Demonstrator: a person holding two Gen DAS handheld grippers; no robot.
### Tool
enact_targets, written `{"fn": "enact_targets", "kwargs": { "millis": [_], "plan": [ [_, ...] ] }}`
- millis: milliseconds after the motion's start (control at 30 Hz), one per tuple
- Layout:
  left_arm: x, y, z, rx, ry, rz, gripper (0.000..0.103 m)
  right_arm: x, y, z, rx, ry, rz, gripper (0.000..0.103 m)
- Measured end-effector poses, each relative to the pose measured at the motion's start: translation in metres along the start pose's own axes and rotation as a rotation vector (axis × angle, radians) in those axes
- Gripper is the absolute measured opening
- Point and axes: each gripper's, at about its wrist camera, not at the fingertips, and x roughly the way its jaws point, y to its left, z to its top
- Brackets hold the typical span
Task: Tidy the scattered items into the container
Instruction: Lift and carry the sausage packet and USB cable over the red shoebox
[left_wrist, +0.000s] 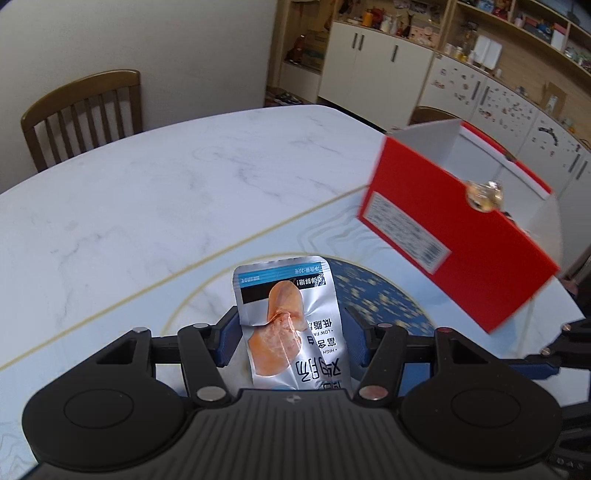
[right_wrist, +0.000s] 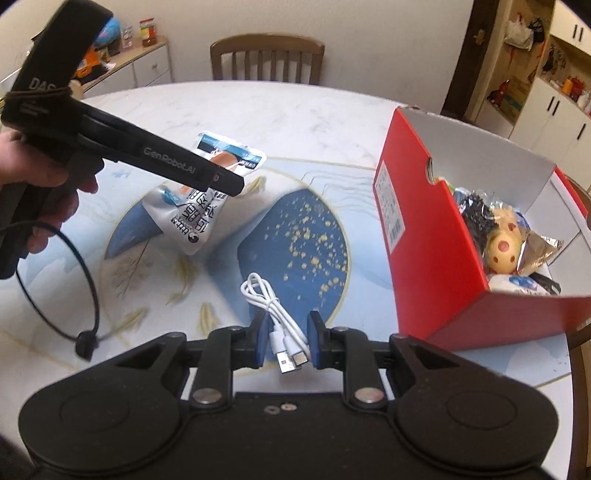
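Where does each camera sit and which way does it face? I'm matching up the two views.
Left wrist: on the left gripper, looking down along its fingers at the snack pouch they hold, above the table.
Right wrist: on the right gripper, looking down at the white cable it holds; a hand shows.
Both share the pouch, the table and the red box.

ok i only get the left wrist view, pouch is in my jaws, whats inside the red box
observer: several things: a yellow ball with red spots, a crinkled foil packet, something dark and netted.
operator: whats the right one got
observer: a white cable sits between the right gripper's shut jaws.
operator: room for the pouch
observer: probably, the red box shows bare white floor at its far end.
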Motion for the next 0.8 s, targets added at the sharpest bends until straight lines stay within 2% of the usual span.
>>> {"fn": "enact_targets", "kwargs": {
  "millis": [300,567,800],
  "plan": [
    [-0.024,-0.029,-0.021,0.044,0.077,-0.080,0.057,-0.025,-0.002,-0.013,-0.058,0.126,0.073,0.020],
    [-0.047,-0.051,-0.037,0.069,0.140,-0.133,0.057,-0.048,-0.006,-0.026,-0.097,0.184,0.092,0.020],
    [-0.069,-0.076,-0.035,0.135,0.162,-0.161,0.057,-0.068,-0.018,-0.028,-0.148,0.221,0.112,0.020]
  ]
}}
